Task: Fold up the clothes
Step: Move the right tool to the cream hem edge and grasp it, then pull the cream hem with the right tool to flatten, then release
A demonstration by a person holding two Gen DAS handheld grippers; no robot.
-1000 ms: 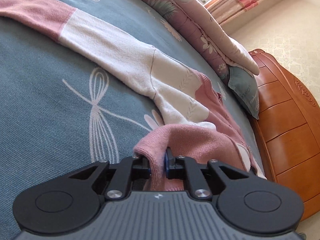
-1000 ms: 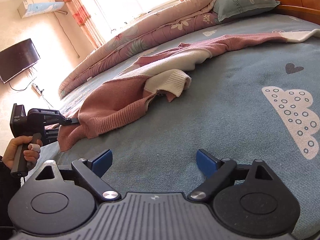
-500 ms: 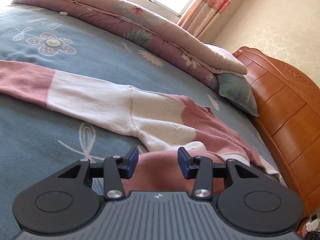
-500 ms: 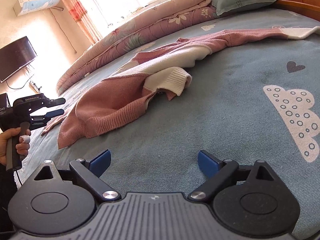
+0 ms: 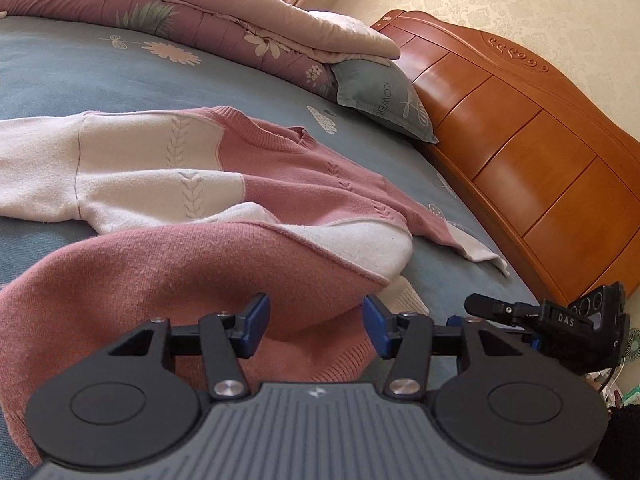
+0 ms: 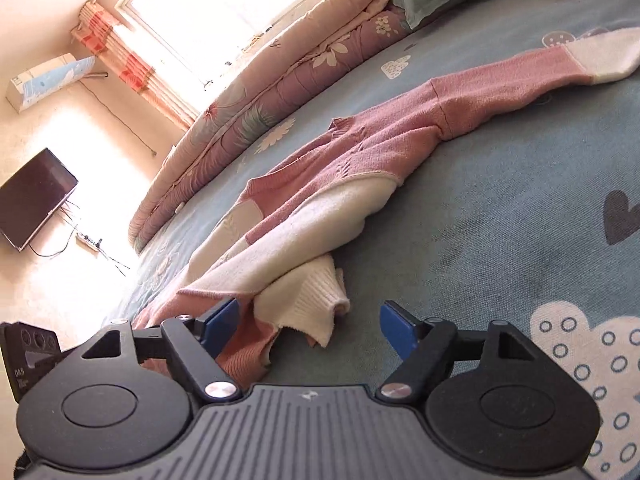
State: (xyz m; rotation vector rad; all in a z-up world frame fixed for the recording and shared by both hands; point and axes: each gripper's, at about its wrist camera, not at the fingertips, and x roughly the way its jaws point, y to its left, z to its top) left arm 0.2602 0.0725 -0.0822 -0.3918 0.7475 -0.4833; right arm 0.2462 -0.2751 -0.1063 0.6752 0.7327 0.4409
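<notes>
Quick count: one pink-and-cream sweater point(image 5: 248, 184) across the middle of the frame, with two sleeves showing. One grey-green pillow point(image 5: 380, 100) up top, one rolled-up floral quilt point(image 5: 192, 28) along the upper left, one wooden headboard point(image 5: 520, 152) on the right. Right wrist view adds one TV point(image 6: 34, 200) at mid left, one air conditioner point(image 6: 48, 80) upper left, one window point(image 6: 224, 8) at the top. Two grippers: left gripper point(image 5: 312, 322), right gripper point(image 6: 306, 326).
</notes>
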